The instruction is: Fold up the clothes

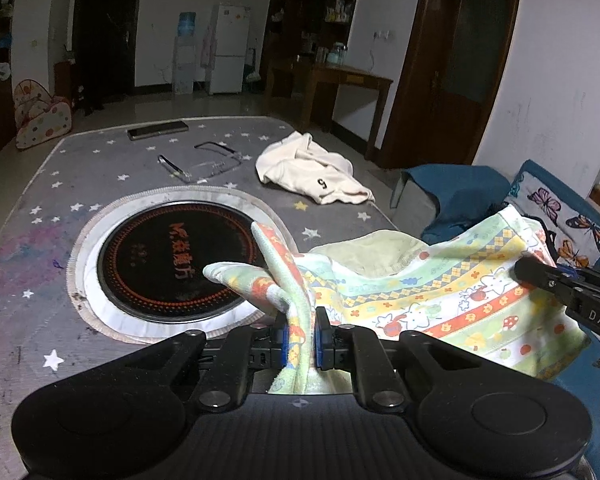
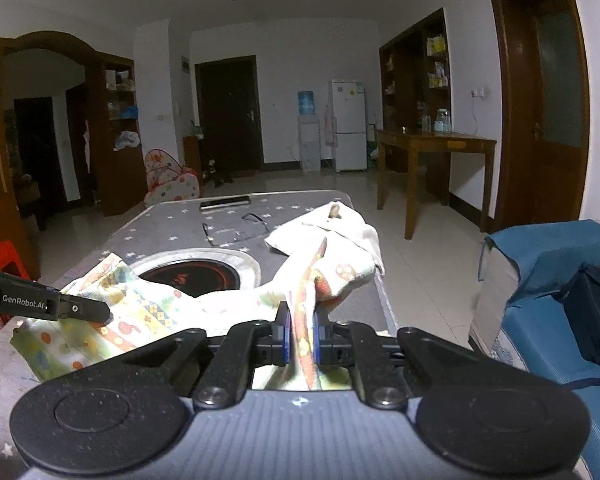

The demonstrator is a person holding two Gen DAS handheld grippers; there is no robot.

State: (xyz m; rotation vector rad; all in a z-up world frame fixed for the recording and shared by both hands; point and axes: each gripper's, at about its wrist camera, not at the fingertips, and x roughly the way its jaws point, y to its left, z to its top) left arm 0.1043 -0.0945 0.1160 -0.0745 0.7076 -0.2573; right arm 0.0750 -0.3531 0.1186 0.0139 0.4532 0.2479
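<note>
Soft printed cotton garment (image 1: 440, 284); matt felt-like table cover (image 1: 32, 280); glossy glass hob (image 1: 172, 260).

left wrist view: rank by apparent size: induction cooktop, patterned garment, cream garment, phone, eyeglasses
1. Patterned garment, largest, though nearness to the camera inflates it.
2. Induction cooktop.
3. Cream garment.
4-5. Eyeglasses and phone look alike; not ranked.

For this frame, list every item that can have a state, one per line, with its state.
left gripper: jaws shut on the patterned garment.
right gripper: jaws shut on the same garment.
patterned garment: unfolded, held up between both grippers.
cream garment: crumpled on the table, unfolded.
eyeglasses: lying open on the table.
phone: lying flat, screen dark.
</note>
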